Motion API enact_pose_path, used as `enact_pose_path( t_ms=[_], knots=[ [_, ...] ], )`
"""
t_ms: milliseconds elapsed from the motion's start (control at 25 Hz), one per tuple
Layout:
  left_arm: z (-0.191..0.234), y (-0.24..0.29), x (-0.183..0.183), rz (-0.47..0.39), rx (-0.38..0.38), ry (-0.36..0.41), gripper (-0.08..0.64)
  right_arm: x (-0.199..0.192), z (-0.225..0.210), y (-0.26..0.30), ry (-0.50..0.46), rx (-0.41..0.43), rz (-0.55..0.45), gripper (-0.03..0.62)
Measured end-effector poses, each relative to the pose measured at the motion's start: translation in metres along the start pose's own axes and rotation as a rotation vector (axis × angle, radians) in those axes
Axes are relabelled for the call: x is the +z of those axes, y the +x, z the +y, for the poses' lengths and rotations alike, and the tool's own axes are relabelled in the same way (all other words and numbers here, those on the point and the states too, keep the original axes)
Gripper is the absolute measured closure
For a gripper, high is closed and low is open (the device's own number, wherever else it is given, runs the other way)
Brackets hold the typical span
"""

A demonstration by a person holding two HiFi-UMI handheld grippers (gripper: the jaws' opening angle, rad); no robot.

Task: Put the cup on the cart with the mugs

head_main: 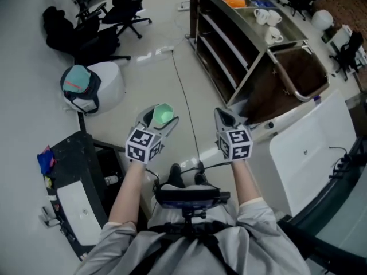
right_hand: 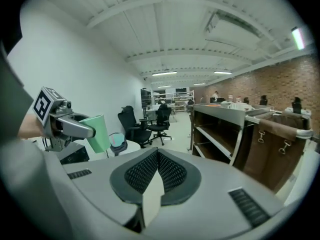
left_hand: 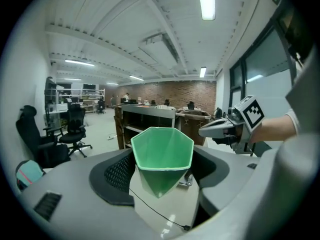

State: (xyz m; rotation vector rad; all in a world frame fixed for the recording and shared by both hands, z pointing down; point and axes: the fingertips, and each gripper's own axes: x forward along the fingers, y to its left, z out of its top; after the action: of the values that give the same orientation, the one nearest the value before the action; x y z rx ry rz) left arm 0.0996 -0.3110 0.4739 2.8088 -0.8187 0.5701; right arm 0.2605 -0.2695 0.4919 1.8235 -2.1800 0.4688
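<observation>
- Our left gripper (head_main: pixel 161 118) grips the green cup (left_hand: pixel 162 151) between its jaws.
- Our right gripper (right_hand: pixel 157 155) is empty, with its jaws closed together.
- We hold the cup above the floor (head_main: pixel 166 33), well apart from the cart (head_main: pixel 246 59), whose white mugs (head_main: pixel 267 17) stand on its top, far right.

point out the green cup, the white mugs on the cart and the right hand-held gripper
green cup (left_hand: pixel 162 151): left gripper view, on its inner wall.
white mugs (head_main: pixel 262 16): head view, on one mug's body.
right hand-held gripper (right_hand: pixel 157 156): right gripper view, where its closed jaw tips meet.
</observation>
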Motion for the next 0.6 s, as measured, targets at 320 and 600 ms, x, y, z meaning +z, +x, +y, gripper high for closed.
enact_pose_path(
  t_ms=[320, 600],
  knots=[
    [-0.01, 0.065, 0.029, 0.022, -0.23, 0.11, 0.225, 0.003, -0.051, -0.015, 0.1, -0.223, -0.034, 0.592],
    [-0.033, 0.105, 0.046, 0.03, -0.346, 0.145, 0.225, 0.001, -0.088, -0.041, 0.145, -0.341, -0.05, 0.592]
  ],
)
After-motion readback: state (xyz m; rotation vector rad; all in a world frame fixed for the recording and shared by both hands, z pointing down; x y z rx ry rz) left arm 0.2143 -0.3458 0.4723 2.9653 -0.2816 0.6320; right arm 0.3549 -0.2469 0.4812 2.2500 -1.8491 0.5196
